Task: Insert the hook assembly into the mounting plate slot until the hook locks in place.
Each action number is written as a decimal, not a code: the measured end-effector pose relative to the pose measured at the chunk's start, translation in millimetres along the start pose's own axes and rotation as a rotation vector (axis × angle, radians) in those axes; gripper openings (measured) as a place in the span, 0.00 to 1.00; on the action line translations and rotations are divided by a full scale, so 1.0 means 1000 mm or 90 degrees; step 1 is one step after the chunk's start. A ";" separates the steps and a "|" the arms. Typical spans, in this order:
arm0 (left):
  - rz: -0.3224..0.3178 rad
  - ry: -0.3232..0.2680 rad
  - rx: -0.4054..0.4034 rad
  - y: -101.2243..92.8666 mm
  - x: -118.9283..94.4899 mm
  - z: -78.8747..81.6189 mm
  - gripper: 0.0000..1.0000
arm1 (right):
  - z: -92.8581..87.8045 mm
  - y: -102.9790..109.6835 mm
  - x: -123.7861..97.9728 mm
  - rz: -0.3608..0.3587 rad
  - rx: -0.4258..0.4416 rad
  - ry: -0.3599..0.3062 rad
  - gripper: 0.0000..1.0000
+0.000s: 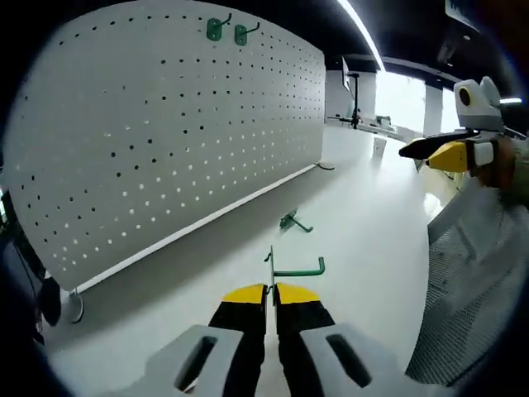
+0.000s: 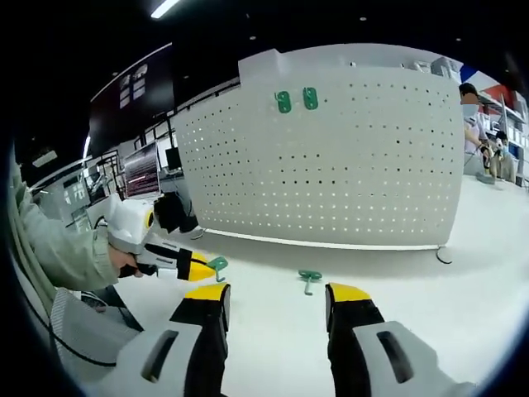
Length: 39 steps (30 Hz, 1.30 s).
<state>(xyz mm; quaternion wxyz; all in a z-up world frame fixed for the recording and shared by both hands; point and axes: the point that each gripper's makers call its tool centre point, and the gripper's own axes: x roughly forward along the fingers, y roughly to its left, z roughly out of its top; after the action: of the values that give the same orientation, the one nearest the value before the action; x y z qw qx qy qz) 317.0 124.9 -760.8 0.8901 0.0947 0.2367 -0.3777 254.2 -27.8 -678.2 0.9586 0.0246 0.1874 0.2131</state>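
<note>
Holding a green hook (image 1: 291, 269) between closed fingers, your left gripper (image 1: 271, 291) hangs low over the white desk (image 1: 364, 207); the hook's plate stands upright at the yellow tips and its wire arm runs off to the right. A second green hook (image 1: 292, 220) lies loose on the desk just beyond it, between the gripper and the white pegboard (image 1: 165, 132) standing upright at the back. Two more green hooks (image 1: 226, 31) are seated side by side near the pegboard's top edge. At the right edge of this view the right gripper (image 1: 430, 150) enters, with a person's sleeve below it.

From the right gripper view — your right gripper (image 2: 277, 298) has its fingers spread wide with nothing between them. Here the left gripper (image 2: 216, 265) comes in from the left, a hand around its body, the held hook (image 2: 218, 264) at its tip. The loose hook (image 2: 309, 279) lies on the desk (image 2: 463, 273) between the open fingers' line and the pegboard (image 2: 347, 157), whose mounted hooks (image 2: 296, 100) face you squarely. A person stands at far right.
</note>
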 end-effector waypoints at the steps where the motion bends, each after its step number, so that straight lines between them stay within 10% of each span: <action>1: 0.002 -0.004 -0.004 0.000 -0.002 0.001 0.03 | 0.001 0.002 0.000 0.002 -0.002 -0.001 0.44; 39: -0.028 -0.209 -0.076 -0.051 -0.055 0.075 0.03 | 0.048 0.087 0.007 0.147 0.034 -0.056 0.20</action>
<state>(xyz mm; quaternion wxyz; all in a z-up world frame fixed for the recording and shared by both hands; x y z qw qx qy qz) 273.0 97.9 -667.7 0.9123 -0.0266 0.1122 -0.3930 243.4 55.4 -624.8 0.9340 0.0807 0.1463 0.3159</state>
